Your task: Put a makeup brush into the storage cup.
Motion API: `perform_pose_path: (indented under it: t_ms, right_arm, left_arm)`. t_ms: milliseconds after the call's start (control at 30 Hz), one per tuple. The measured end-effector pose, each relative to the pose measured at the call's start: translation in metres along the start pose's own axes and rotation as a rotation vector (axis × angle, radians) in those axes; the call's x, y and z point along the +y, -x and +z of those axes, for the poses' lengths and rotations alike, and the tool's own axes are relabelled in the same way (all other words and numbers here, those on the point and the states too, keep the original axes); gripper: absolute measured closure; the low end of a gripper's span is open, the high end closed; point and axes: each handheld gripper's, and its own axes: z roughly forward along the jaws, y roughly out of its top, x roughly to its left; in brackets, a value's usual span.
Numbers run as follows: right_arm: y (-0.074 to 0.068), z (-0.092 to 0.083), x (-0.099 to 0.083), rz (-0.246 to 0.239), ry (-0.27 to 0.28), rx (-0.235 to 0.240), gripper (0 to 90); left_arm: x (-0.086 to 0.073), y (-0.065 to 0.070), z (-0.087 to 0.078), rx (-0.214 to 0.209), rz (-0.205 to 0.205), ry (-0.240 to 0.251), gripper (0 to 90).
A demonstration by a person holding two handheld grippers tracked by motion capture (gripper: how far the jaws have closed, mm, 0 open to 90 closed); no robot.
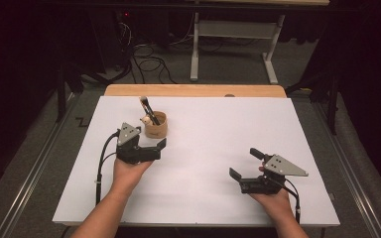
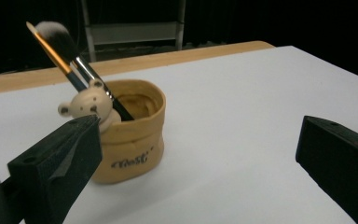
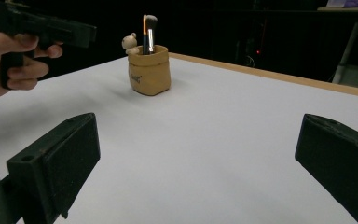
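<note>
Currently | left gripper (image 1: 151, 148) hovering wide open, empty, just beside tan holder (image 1: 156, 125), lining up on brushes (image 1: 148, 110) | right gripper (image 1: 248, 166) idling open, empty, well apart.

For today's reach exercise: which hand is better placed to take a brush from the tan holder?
Left. The left tongs are open right beside the holder with the brushes in it; the right tongs, also open, are far across the white board.
</note>
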Motion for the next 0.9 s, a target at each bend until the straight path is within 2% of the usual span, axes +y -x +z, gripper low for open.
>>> perform_pose_path:
  t_ms: [267, 467, 667, 767, 833, 900]
  right_arm:
    - [0.003, -0.001, -0.001, 0.006, -0.001, -0.005, 0.4]
    - [0.004, -0.002, -0.001, 0.003, -0.005, -0.019, 0.4]
    - [0.006, -0.004, -0.001, 0.009, -0.004, -0.034, 0.4]
    - [0.006, -0.005, -0.001, 0.006, -0.006, -0.040, 0.4]
    - [0.006, -0.005, -0.002, 0.004, -0.006, -0.042, 0.4]
    - [0.007, -0.006, -0.002, 0.010, -0.010, -0.057, 0.4]
  left_arm:
    - [-0.017, 0.002, -0.021, -0.023, 0.019, -0.024, 1.4]
    - [-0.024, -0.003, -0.040, -0.028, 0.025, -0.031, 1.8]
    - [-0.033, -0.009, -0.068, -0.019, 0.046, -0.015, 1.8]
    - [-0.043, -0.011, -0.080, -0.019, 0.046, -0.003, 0.7]
    - [-0.055, -0.013, -0.086, -0.002, 0.060, 0.004, 0.6]
    - [-0.060, -0.017, -0.092, -0.014, 0.038, -0.007, 0.2]
